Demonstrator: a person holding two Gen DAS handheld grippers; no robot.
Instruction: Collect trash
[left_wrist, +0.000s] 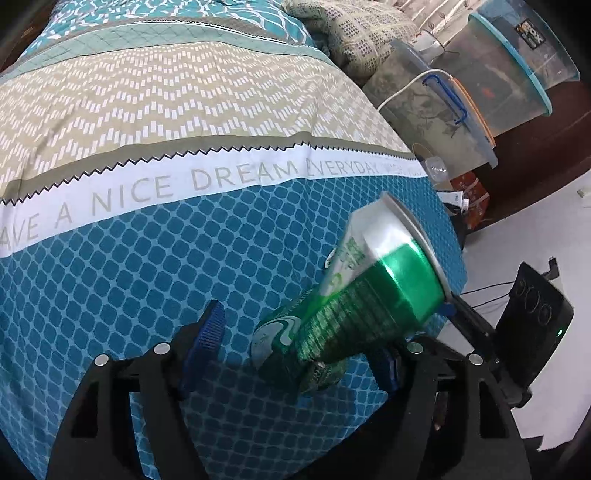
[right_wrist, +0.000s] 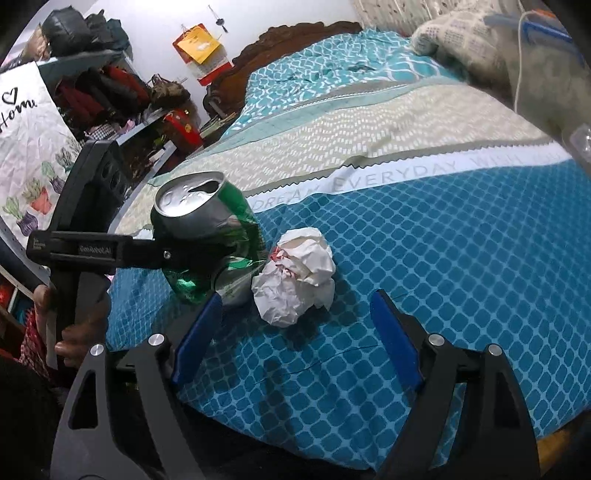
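Left tool (left_wrist: 295, 354): jaws spread wide; blue left pad stands clear of the green can (left_wrist: 354, 299), right pad hidden behind it, so no grip is shown.
Green can: dented, tilted, its silver top turned away from the left camera, over the bed (left_wrist: 155, 266); whether it rests on the cover cannot be told.
Right tool (right_wrist: 299, 339): jaws wide apart, nothing between the blue pads.
Crumpled paper (right_wrist: 295, 277): white ball lying on the blue patterned bed cover, just beside the can, ahead of the right tool.
Storage boxes (left_wrist: 480, 99): stacked beside the bed.
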